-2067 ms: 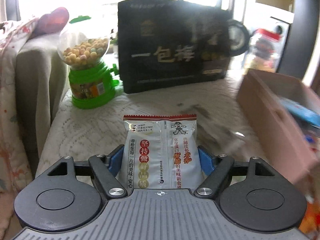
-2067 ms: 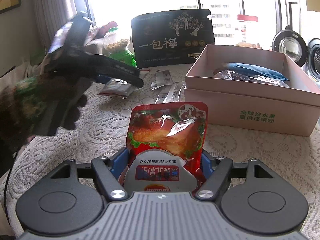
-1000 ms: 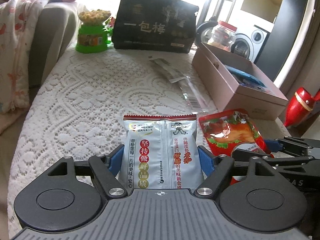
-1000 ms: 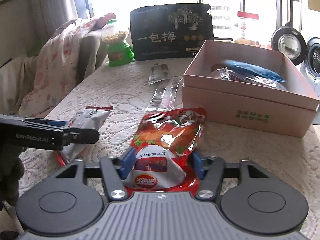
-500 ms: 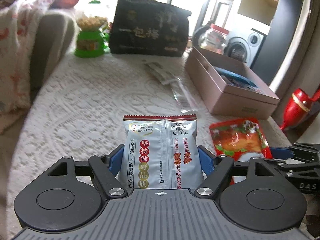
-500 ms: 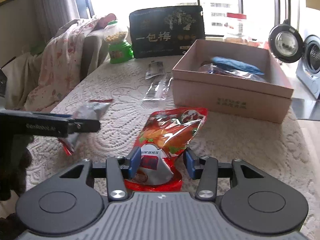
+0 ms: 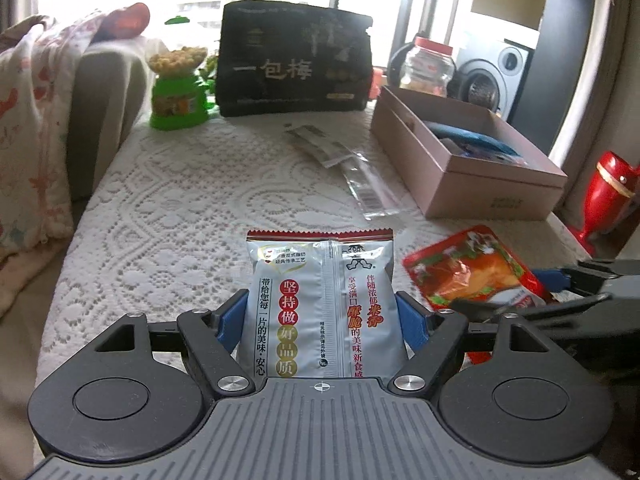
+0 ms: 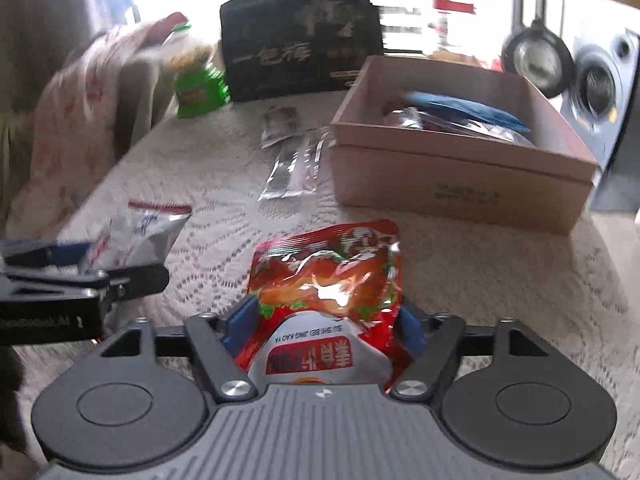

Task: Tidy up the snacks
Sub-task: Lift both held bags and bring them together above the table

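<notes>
My left gripper (image 7: 320, 312) is shut on a silver snack packet (image 7: 320, 292) with a red top seal, its pads against both side edges, low over the lace tablecloth (image 7: 180, 220). Just to its right, my right gripper (image 8: 324, 316) has a red roast-duck pouch (image 8: 328, 268) between its jaws. Those jaws are opening, and the pouch's sides still touch both blue pads. The pouch's far end droops onto the cloth. An open pink cardboard box (image 8: 460, 188) with blue and clear packets inside stands at the far right.
Two clear wrappers (image 7: 360, 184) lie mid-table beside the box. A black bag (image 7: 296, 64), a green candy dispenser (image 7: 178, 96) and a jar (image 7: 428, 64) line the far edge. A floral blanket (image 7: 36, 128) hangs on the left. A red vase (image 7: 604, 196) stands beyond the right table edge.
The right jaws squeezed the red pouch narrow half a second ago and now stand wide again, with the pouch spread flat. The left gripper keeps its hold on the silver packet.
</notes>
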`<state>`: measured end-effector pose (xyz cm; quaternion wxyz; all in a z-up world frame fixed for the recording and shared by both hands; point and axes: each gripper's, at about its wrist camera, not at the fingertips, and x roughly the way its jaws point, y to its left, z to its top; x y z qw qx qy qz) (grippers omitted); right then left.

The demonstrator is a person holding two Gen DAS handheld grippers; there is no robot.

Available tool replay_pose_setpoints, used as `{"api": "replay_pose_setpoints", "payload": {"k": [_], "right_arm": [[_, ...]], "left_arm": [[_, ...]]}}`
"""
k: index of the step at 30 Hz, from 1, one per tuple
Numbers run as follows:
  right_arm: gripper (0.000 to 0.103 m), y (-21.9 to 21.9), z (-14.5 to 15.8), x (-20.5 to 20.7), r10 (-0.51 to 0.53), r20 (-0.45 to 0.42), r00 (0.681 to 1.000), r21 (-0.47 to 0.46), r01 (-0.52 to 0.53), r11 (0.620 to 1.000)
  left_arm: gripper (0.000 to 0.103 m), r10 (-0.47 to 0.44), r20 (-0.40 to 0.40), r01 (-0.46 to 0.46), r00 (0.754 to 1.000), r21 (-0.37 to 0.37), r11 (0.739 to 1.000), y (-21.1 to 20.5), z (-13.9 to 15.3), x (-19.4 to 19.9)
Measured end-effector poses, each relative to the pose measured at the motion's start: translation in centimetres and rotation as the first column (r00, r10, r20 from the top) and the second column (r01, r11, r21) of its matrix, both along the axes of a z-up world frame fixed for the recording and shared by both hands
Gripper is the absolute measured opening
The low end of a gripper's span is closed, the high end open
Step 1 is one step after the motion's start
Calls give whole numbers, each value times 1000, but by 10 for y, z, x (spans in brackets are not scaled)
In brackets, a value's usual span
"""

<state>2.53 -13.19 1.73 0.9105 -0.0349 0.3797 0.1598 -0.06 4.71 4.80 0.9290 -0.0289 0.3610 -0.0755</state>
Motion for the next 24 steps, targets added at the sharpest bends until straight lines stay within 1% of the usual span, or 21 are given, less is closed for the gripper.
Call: {"api": "replay_pose_setpoints", "payload": {"k": [2,3,6,9,10,12,13,14,15,18,21,24], "right_arm": [[83,8,-3,-7,35,36,999,-63,-33,997],[83,9,-4,-12,36,62,997,-70,-31,997],[84,3,-5,-18,30,57,998,-40,-27,999],[82,-5,-2,-15,55,35,998,-15,-55,998],[80,-7,-1,-16,59,38,998,-14,-58,998],[66,-12,4,-19,63,42,997,-6,-63,998],[62,-14,7,-20,67,48,997,-11,-66,998],[54,-16,11,-23,72,56,996,-18,-71,997],[50,-19,14,-25,75,64,995,-22,-74,997],[43,-28,23,-36,84,89,992,-32,-81,996],[39,-35,28,-46,85,106,991,-44,-81,996],[34,-43,34,-53,84,115,990,-30,-81,996]], "left_arm": [[82,-9,1,9,1000,-4,1000,-2,0,-2],[82,-14,1,14,1000,-6,1000,-4,0,-2],[82,-33,4,33,999,-14,999,-8,1,-4],[82,-49,6,49,999,-17,999,-11,1,-6],[82,-52,7,52,999,-17,998,-13,1,-6],[82,-59,8,59,998,-16,998,-15,2,-8],[82,-61,8,61,998,-15,998,-16,2,-8],[82,-64,7,64,998,-15,998,-17,3,-9],[82,-66,7,66,998,-14,998,-19,3,-9],[82,-81,11,81,997,-11,997,-23,5,-12],[82,-105,14,105,994,-9,994,-31,7,-15],[82,-134,10,135,991,-18,991,-39,8,-18]]}}
